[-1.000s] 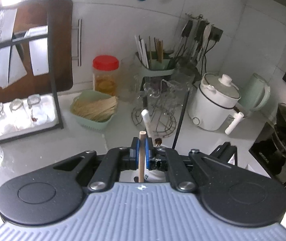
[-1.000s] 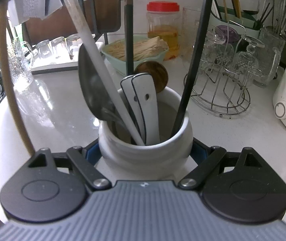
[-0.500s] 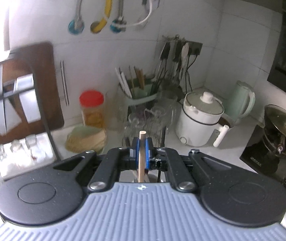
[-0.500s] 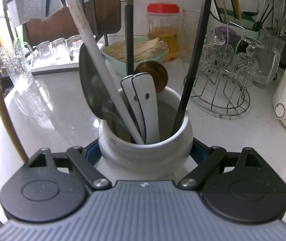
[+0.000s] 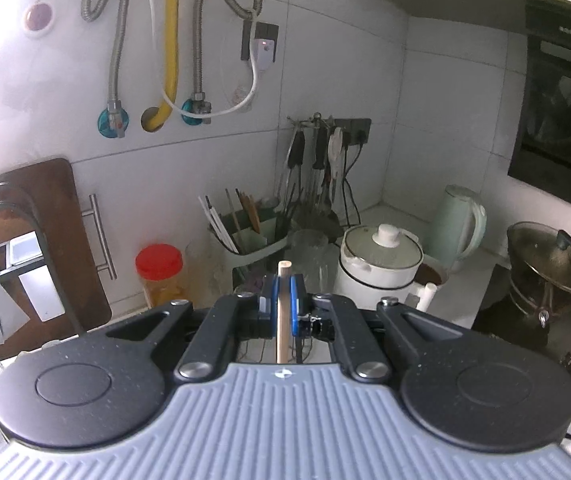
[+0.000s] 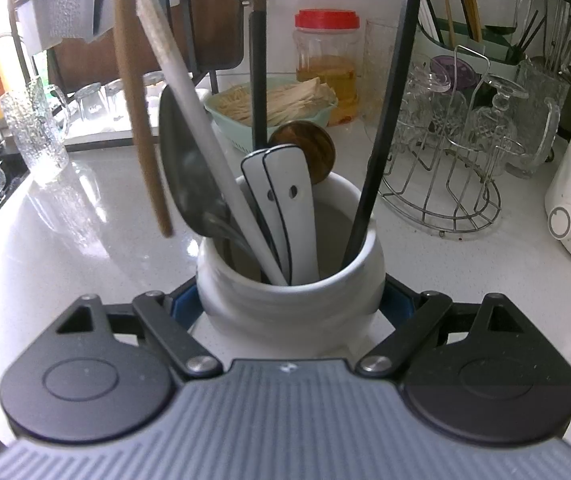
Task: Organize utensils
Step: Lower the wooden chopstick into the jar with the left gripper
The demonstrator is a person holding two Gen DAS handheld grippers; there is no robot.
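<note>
Wooden stick [image 5: 283, 312] clamped in left hand-held gripper [image 5: 282, 305].

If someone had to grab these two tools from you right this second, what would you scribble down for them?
Left gripper: shut on a thin wooden stick, lifted clear above the counter.
Right gripper: clamped around the white ceramic jar, steadying it on the counter.
In the jar: steel ladle, two white spoons, black handles.
Done: one stick pulled out.
Left: put it somewhere, perhaps the green chopstick caddy, then sort the rest.
</note>
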